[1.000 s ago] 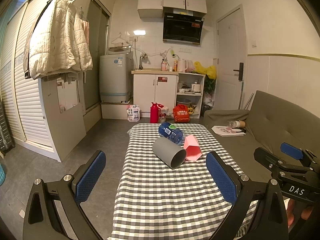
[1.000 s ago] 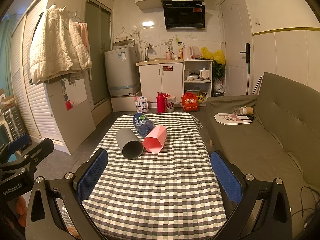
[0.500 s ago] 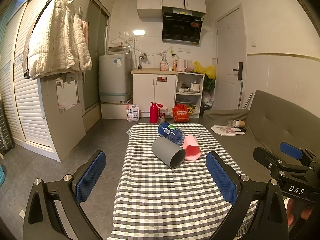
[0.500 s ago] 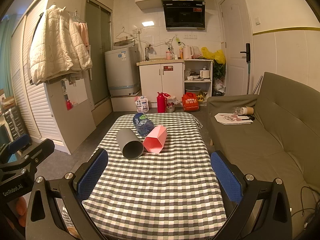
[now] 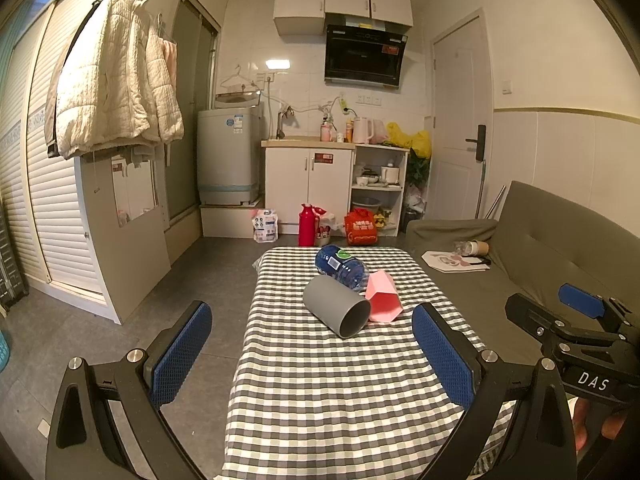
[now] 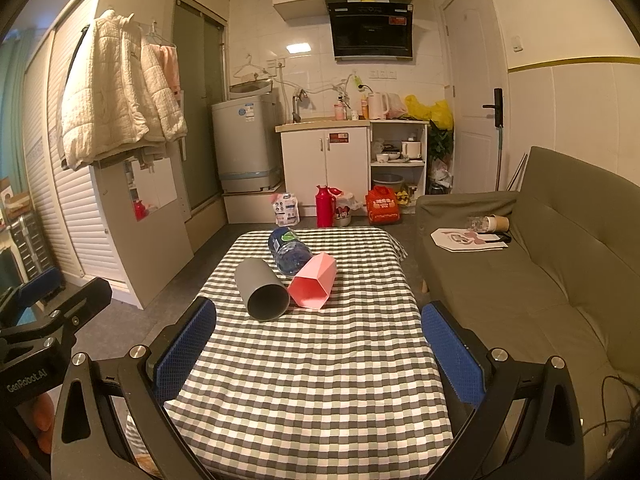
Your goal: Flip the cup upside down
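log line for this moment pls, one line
left gripper open, empty | right gripper open, empty | grey cup, pink cup on sides | none flipped

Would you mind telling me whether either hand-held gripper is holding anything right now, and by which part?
Nothing is held. The left hand-held gripper and right hand-held gripper are both open, short of the grey cup lying on the table.

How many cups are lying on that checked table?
2: a grey cup on its side mid-table, and a pink cup on its side, touching it on the sofa side. A blue bottle lies behind.
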The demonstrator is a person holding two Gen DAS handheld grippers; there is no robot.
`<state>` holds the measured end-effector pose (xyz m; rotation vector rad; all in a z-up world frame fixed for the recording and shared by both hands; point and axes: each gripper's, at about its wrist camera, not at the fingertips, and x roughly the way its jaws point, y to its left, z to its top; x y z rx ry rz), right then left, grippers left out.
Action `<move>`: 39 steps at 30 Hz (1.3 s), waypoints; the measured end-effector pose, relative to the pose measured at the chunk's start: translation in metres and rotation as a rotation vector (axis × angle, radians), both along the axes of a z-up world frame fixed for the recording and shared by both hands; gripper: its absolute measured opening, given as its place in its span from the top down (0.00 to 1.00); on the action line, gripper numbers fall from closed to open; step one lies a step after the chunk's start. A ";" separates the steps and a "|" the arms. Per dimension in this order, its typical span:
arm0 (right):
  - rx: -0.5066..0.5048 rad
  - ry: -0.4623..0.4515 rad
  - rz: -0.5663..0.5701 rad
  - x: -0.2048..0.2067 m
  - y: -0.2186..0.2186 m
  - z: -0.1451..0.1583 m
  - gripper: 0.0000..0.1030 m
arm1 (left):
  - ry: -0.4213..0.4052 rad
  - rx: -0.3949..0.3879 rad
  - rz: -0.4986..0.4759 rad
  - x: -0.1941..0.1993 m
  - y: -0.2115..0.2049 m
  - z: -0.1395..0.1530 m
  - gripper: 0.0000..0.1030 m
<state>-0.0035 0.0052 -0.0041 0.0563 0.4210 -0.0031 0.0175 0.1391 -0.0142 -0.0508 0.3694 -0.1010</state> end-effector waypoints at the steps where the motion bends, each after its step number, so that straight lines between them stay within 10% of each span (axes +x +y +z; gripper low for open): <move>1: 0.000 0.000 0.000 0.000 0.000 0.000 0.00 | 0.001 0.000 0.001 0.000 -0.001 0.000 0.00; 23: -0.016 0.098 0.091 0.067 -0.001 -0.012 0.00 | 0.147 0.022 0.074 0.078 0.014 -0.017 0.00; 39: -0.085 0.330 0.309 0.331 0.038 -0.033 0.00 | 0.310 0.044 0.175 0.257 0.061 -0.059 0.00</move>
